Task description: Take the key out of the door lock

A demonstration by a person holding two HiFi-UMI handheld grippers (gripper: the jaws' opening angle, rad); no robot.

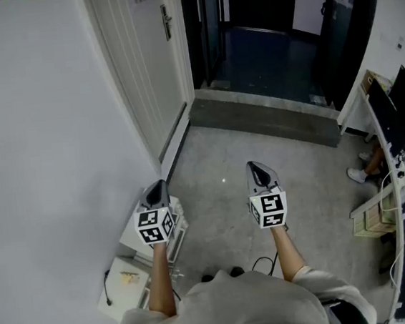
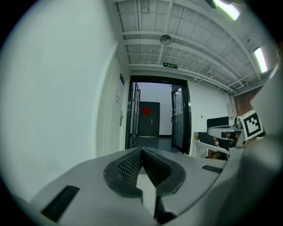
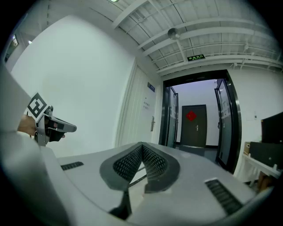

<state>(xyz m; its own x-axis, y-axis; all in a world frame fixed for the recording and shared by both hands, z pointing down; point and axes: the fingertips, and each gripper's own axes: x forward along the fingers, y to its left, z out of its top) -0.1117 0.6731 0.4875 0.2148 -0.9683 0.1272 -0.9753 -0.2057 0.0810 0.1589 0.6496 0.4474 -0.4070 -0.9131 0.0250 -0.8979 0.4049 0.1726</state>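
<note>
Pictured: a person stands on a grey concrete floor (image 1: 298,183) short of the white door (image 1: 150,62), a gripper held out in each hand. The left gripper (image 1: 157,191), the nearer of the two to the door, points towards it almost level. Its ribbed pads (image 2: 130,165) are clenched tip to tip with nothing between them. The right gripper (image 1: 259,170), farther out from the door, is likewise clamped tight and empty, its pads (image 3: 128,162) meeting at the tips.

The door lock (image 1: 166,23), a plate with a lever handle, sits on the door's edge beside the open doorway (image 1: 261,36), well ahead of both grippers. The key is too small to make out in any view.

A low step (image 1: 270,118) runs from the foot of the door across the opening. Past the door, down the dim corridor, a dark door carries a red ornament (image 3: 191,115), and a green exit sign (image 3: 195,57) hangs above the door's level. A plain white wall (image 1: 42,138) stretches away from the door on the side opposite the opening. Across the floor from the door stand a desk with dark monitors (image 1: 399,112) and a pair of white shoes (image 1: 358,174).
</note>
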